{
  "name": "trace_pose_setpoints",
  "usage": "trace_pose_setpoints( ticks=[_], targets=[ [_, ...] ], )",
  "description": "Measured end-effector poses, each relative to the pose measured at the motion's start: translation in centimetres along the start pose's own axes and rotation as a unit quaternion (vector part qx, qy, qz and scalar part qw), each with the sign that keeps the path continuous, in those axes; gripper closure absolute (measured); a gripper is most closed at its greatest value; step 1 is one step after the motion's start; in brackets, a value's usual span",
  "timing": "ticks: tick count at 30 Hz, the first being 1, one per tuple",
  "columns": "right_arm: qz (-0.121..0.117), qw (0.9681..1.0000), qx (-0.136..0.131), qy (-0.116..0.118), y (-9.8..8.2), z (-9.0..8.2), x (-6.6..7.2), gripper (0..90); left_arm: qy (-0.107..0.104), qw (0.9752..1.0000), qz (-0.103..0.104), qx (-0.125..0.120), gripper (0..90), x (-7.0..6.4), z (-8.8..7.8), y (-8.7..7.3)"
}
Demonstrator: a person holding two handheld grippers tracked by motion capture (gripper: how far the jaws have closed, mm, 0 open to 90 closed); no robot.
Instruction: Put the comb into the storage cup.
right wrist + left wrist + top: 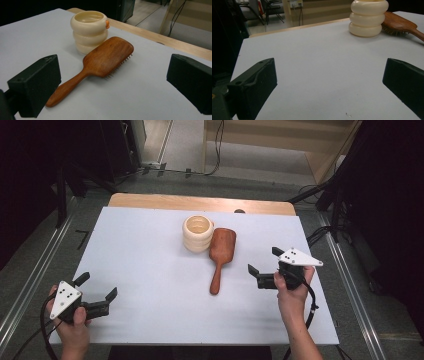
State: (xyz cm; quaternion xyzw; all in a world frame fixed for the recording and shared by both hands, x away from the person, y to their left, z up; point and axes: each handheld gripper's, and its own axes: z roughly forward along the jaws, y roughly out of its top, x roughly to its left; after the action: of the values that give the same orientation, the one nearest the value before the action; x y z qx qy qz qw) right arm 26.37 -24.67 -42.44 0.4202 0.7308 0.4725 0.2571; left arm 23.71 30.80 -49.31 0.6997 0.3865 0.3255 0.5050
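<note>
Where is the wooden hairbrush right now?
The wooden hairbrush lies bristles-down mid-table in the high view, its head beside the cream ringed cup, handle pointing toward the person.

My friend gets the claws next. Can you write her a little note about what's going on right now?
Left claw: open, holding nothing, at the near left of the white table.
Right claw: open, holding nothing, just right of the hairbrush handle.
Wooden hairbrush: lying bristles down in the middle of the table, its head against the cream ringed cup, handle pointing toward you.
Done: nothing picked up so far.
Left: probably grab the brush by its handle with the right claw, which is nearest; the cup stands upright beside it.
</note>
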Motion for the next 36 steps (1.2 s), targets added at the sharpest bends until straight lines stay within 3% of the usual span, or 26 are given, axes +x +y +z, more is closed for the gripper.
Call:
trace_pose_setpoints(
  ticks=[13, 20, 28, 36],
  targets=[
    [0.009, 0.9994, 0.027, 0.02, 0.8, 2.1, -0.2, 0.0, -0.011, 0.9999, 0.003, 0.008, 0.0, 0.0, 0.1, 0.0],
    [0.013, 0.999, 0.041, 0.01, 0.8, 3.2, -0.3, 0.0, -0.011, 0.9999, 0.006, 0.011, 0.0, 0.0, 0.1, 0.1],
    [0.02, 0.9981, 0.057, 0.013, 0.9, 4.4, -0.1, 0.0, -0.007, 0.9999, 0.007, 0.01, 0.0, -0.1, 0.1, 0.1],
    [0.031, 0.9939, 0.105, 0.005, 0.8, 6.2, 0.7, 0.0, -0.009, 0.9999, 0.007, 0.01, 0.0, -0.1, 0.2, 0.0]
  ],
)
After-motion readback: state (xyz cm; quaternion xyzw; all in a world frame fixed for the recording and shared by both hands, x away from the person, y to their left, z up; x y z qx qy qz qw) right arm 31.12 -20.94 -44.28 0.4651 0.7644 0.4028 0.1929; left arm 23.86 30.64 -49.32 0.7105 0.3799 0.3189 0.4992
